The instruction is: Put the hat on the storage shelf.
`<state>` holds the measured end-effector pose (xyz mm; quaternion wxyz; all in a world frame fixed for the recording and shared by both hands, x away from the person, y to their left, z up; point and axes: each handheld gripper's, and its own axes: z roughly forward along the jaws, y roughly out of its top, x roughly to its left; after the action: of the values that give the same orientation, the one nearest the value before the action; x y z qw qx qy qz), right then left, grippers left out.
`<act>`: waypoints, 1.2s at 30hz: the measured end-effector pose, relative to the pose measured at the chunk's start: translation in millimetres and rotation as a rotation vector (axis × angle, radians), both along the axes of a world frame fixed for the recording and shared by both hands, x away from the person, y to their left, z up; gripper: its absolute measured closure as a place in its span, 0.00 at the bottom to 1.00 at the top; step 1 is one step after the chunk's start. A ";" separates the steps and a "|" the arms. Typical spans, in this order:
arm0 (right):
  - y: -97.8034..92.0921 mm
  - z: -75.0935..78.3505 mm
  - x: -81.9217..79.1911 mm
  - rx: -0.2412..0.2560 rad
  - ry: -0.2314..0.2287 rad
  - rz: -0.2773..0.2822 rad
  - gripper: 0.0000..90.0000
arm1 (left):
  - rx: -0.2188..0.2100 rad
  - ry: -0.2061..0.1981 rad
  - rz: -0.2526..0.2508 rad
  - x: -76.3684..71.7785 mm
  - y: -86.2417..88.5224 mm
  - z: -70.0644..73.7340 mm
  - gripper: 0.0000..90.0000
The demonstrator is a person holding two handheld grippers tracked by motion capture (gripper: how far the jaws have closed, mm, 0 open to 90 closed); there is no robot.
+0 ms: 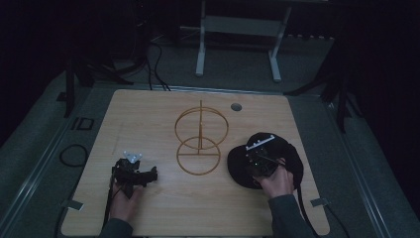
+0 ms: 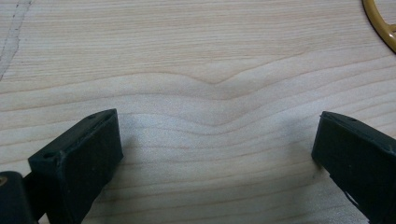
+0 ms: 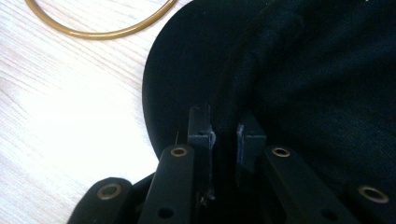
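Black cap point(image 1: 292, 157): soft dark fabric with a rounded brim, lying flat on the table point(image 1: 163, 213) at roughly 4 o'clock from the table's centre. Its brim edge is pinched between the right tongs point(image 3: 225, 133), at the cap's 7 o'clock side.

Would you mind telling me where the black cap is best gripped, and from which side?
I would take the black cap at the seam where brim meets crown, coming from the person's side, low to the table. That edge is a thin fold that narrow jaws can pinch. The right gripper is already closed there; the crown looks too wide and soft.
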<state>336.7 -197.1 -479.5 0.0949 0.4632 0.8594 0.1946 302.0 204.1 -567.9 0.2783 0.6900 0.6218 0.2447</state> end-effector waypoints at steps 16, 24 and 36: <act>-7.6 28.2 17.3 -0.003 -0.031 0.042 0.89 | 0.000 0.000 0.001 0.0 -0.1 0.0 0.01; -8.9 50.6 23.5 -0.011 -0.069 0.060 0.89 | 0.001 0.002 0.000 -0.1 0.0 0.1 0.01; -7.5 76.4 28.5 -0.030 -0.095 0.101 0.89 | -0.001 0.001 0.001 0.0 -0.1 0.1 0.01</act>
<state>365.2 -204.5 -403.1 0.1325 0.4082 0.8789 0.2081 302.0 204.0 -567.8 0.2780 0.6898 0.6224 0.2442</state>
